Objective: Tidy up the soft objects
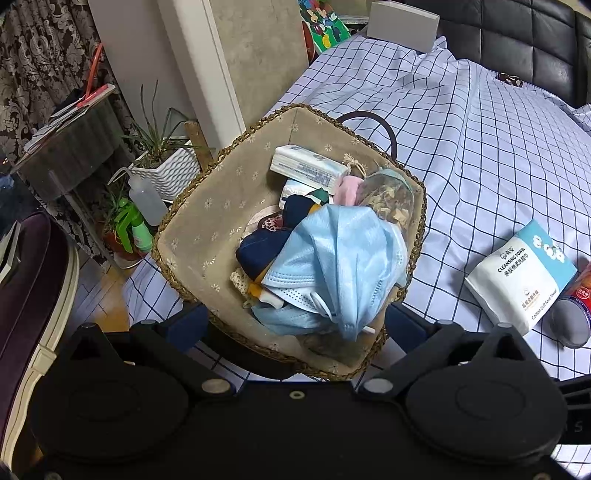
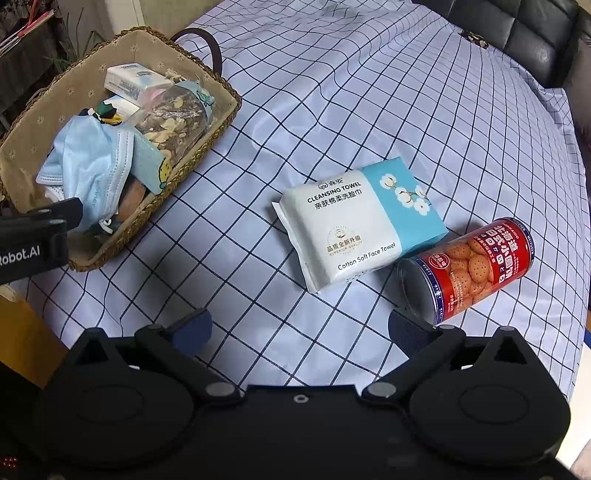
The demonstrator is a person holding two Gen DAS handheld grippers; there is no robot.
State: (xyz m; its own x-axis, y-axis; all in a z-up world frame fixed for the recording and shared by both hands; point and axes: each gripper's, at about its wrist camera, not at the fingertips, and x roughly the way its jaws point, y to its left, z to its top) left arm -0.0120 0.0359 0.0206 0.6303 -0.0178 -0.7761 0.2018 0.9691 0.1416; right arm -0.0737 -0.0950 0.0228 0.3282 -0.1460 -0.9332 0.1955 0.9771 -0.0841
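At the tabletop edge, fingers first:

Left gripper (image 1: 295,325): fingers (image 1: 186,325) spread wide, grasping nothing; they straddle the near corner of the basket from above.

Right gripper (image 2: 301,328): fingers (image 2: 194,328) likewise released and bare, over the checked cloth; the right-hand pad sits just beside the tin's near end, and contact cannot be told.

Basket (image 1: 192,229): woven rim, beige flowered lining, dark handle at the far side; it stands on the tabletop near the left edge.

Basket contents: crumpled blue face masks (image 1: 340,258) on top at the near side; a dark navy cloth (image 1: 266,251) beside them; a white tissue pack (image 1: 306,168) leaning at the far side; a clear pouch of dried pieces (image 1: 388,199) against the right wall; a pink item between pack and pouch, kind unclear.

Cleansing towel pack (image 2: 354,225): white and blue, flat on the tabletop, outside the basket, well right of it.

Biscuit tin (image 2: 469,269): red, lying on its side, touching or just beside the towel pack's right corner.

Tablecloth (image 2: 332,92): pale with dark grid, wrinkled.

Surroundings: potted plants (image 1: 162,147) and a spray bottle (image 1: 131,225) on the floor left of the table; a white box (image 1: 402,24) at the far edge.
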